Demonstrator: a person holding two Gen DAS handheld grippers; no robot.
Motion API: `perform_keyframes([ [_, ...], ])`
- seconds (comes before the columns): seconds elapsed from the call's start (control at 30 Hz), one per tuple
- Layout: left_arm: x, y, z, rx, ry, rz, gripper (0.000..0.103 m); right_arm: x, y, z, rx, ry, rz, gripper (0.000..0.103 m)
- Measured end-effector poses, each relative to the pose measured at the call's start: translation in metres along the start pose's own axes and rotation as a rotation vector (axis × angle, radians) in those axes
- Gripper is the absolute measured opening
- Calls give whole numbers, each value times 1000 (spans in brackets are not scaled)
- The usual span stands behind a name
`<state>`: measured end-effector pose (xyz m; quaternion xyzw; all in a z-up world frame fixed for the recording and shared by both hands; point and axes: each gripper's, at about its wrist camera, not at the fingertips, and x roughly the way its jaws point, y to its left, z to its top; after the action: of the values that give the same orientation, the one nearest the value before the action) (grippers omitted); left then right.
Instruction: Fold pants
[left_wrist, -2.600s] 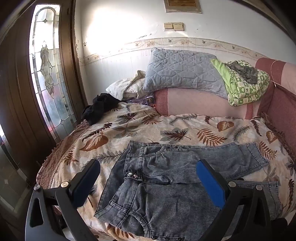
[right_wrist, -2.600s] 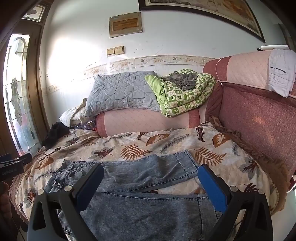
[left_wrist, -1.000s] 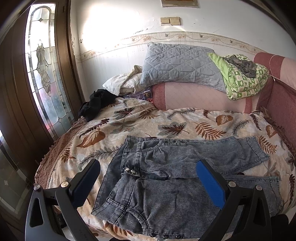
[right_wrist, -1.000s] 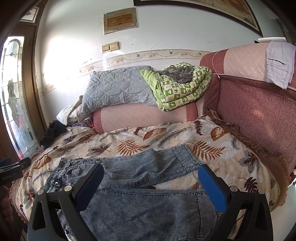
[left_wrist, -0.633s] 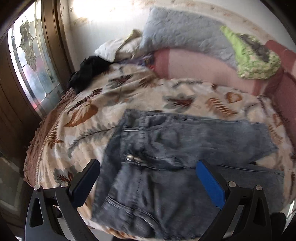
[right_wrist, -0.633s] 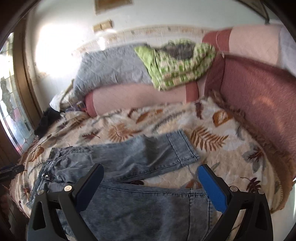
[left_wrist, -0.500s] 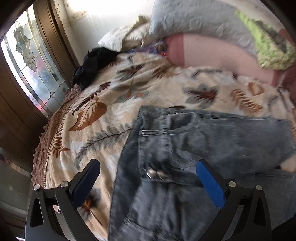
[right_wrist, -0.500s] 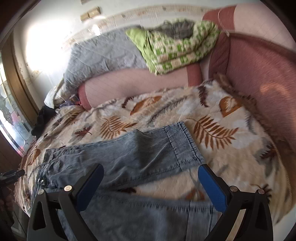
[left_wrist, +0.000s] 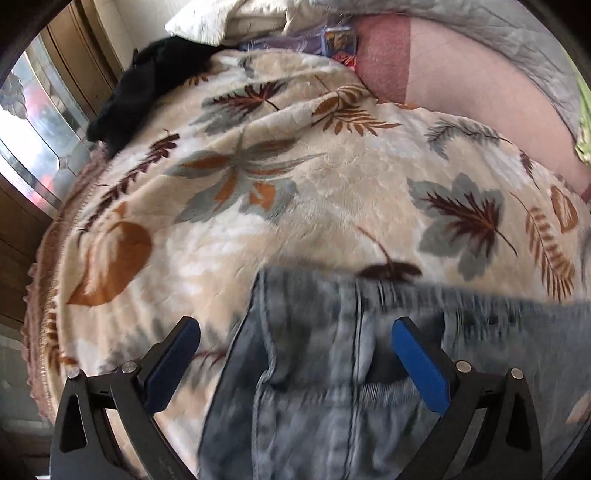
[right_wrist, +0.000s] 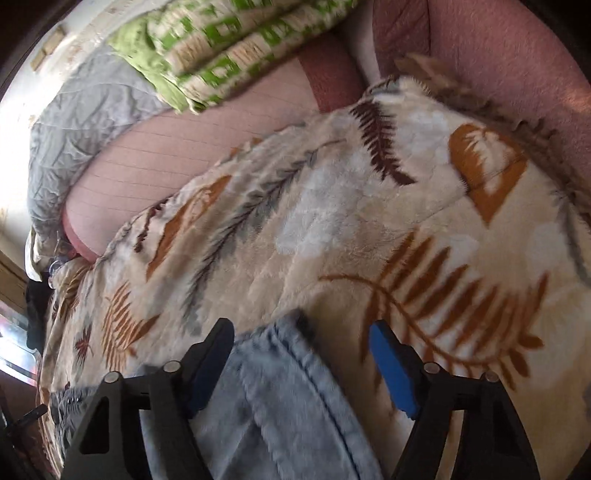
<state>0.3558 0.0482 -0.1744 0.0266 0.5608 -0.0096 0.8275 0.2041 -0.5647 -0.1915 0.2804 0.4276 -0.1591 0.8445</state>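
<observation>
Grey-blue denim pants lie flat on a leaf-print blanket. In the left wrist view the waistband corner (left_wrist: 317, 332) of the pants lies between the fingers of my open left gripper (left_wrist: 295, 332), which is close above it. In the right wrist view the hem of the far leg (right_wrist: 288, 354) lies between the fingers of my open right gripper (right_wrist: 301, 339), also close above the cloth. Neither gripper holds anything. Both views are motion-blurred.
The leaf-print blanket (left_wrist: 295, 184) covers the bed. A black garment (left_wrist: 147, 85) lies at its far left. A pink bolster (left_wrist: 461, 85), a grey pillow (right_wrist: 81, 122) and a green quilt (right_wrist: 229, 48) line the back. A padded pink side panel (right_wrist: 517, 66) stands at right.
Both grippers have dropped and moved forward, close over the far leg: the left over the waistband corner, the right over the hem. Both stay open.
</observation>
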Motion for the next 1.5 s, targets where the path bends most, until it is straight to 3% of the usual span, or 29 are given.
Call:
perform_keyframes([
  [0.2,31,-4,18,1,45,24,103,28,6,9,-59,-4,-69,73],
  [0.33,48,-6,17,-7,78,1,99,35,23,1,-205,-9,-193,54],
  [0.43,48,-3,17,-48,75,-45,85,31,21,1,-206,-11,-194,33],
  [0.5,44,-4,16,-48,66,-54,64,26,21,2,-197,-17,-185,20],
  [0.6,37,-6,15,-38,53,-60,38,14,19,2,-157,-28,-145,17],
  [0.67,31,-6,12,-41,42,-78,31,1,20,2,-140,-45,-124,17],
  [0.8,-4,2,0,-22,-55,-97,27,-35,20,1,-131,-82,-72,16],
  [0.93,-61,18,-14,-10,-167,-185,26,-83,15,-9,-138,-113,-16,16],
  [1.1,-135,39,-44,31,-286,-274,24,-151,1,-38,-127,-171,41,16],
  [1.23,-177,58,-86,56,-341,-310,23,-203,-16,-74,-100,-196,114,16],
  [1.37,-196,83,-145,73,-360,-330,21,-244,-28,-125,-120,-190,128,16],
  [1.5,-184,99,-208,93,-315,-316,18,-267,-46,-183,-113,-142,134,16],
])
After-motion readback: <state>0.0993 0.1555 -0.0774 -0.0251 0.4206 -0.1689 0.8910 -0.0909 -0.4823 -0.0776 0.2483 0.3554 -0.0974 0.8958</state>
